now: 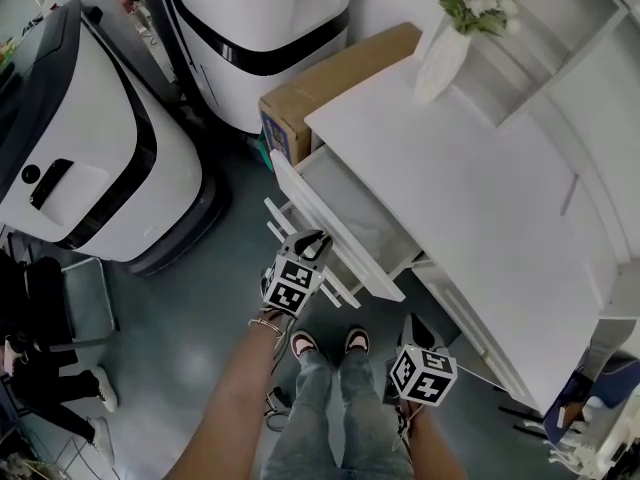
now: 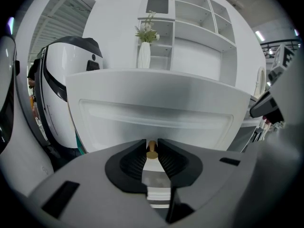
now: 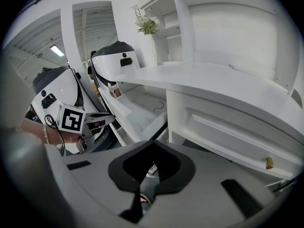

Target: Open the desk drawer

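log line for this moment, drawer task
left tool: shut on knob | drawer: partly open | right tool: shut, empty

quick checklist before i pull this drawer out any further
1. Left gripper closed on the brass knob: ok.
2. Drawer partly out of the desk: ok.
3. Right gripper shut, empty, clear of the drawer: ok.
4. Vase upright on the desk: ok.
5. Runner travel left: cannot tell, the runners are hidden.
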`<action>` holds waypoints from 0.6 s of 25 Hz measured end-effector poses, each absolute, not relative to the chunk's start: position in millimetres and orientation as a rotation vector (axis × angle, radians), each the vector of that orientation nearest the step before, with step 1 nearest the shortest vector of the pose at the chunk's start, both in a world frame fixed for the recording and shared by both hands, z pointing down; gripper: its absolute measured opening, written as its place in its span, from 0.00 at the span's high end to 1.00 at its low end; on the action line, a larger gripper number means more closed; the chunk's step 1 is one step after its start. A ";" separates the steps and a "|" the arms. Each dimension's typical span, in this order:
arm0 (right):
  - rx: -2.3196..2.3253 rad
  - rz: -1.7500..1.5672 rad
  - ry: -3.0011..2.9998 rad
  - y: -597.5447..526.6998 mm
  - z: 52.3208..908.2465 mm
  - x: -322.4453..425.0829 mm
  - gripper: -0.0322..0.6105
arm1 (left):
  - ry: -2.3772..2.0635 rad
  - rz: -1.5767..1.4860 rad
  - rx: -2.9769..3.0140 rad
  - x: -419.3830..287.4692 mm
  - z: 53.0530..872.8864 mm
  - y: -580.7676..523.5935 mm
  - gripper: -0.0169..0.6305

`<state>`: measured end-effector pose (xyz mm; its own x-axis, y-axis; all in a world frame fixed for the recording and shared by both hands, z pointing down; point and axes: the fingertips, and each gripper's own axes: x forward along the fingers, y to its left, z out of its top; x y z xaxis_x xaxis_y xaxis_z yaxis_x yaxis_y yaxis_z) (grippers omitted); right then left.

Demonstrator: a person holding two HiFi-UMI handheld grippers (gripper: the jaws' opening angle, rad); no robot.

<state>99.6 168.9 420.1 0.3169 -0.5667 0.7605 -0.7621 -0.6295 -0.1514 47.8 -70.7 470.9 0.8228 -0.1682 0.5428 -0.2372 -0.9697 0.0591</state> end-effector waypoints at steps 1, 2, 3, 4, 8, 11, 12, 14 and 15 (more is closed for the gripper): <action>2.345 1.205 -1.213 168.9 419.8 98.9 0.94 | -0.325 0.842 2.879 45.4 470.9 -70.3 0.84; 2.342 1.203 -1.217 168.8 419.7 97.9 0.94 | -0.329 0.842 2.880 43.0 470.7 -70.1 0.84; 2.338 1.202 -1.221 168.4 419.7 96.6 0.94 | -0.333 0.842 2.882 40.4 470.4 -70.0 0.84; 2.334 1.201 -1.225 167.7 419.7 95.0 0.94 | -0.336 0.841 2.883 37.9 470.0 -70.0 0.84; 2.321 1.200 -1.245 164.1 420.1 88.6 0.94 | -0.335 0.844 2.879 29.9 470.4 -68.5 0.84; 2.313 1.196 -1.252 163.1 420.8 85.7 0.94 | -0.342 0.828 2.874 27.6 470.4 -67.1 0.84; 2.312 1.193 -1.255 162.7 420.5 85.1 0.94 | -0.350 0.826 2.872 26.8 470.4 -67.4 0.84; 2.307 1.186 -1.261 161.5 419.6 84.4 0.94 | -0.371 0.824 2.860 25.7 470.6 -68.2 0.84; 2.304 1.183 -1.264 161.0 419.0 84.1 0.94 | -0.382 0.823 2.852 25.4 470.5 -68.4 0.84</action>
<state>84.1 161.0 419.0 0.2906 -0.5843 0.7577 -0.7949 -0.5882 -0.1487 25.4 -68.4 470.5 0.8172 -0.2012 0.5401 -0.2829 -0.9564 0.0718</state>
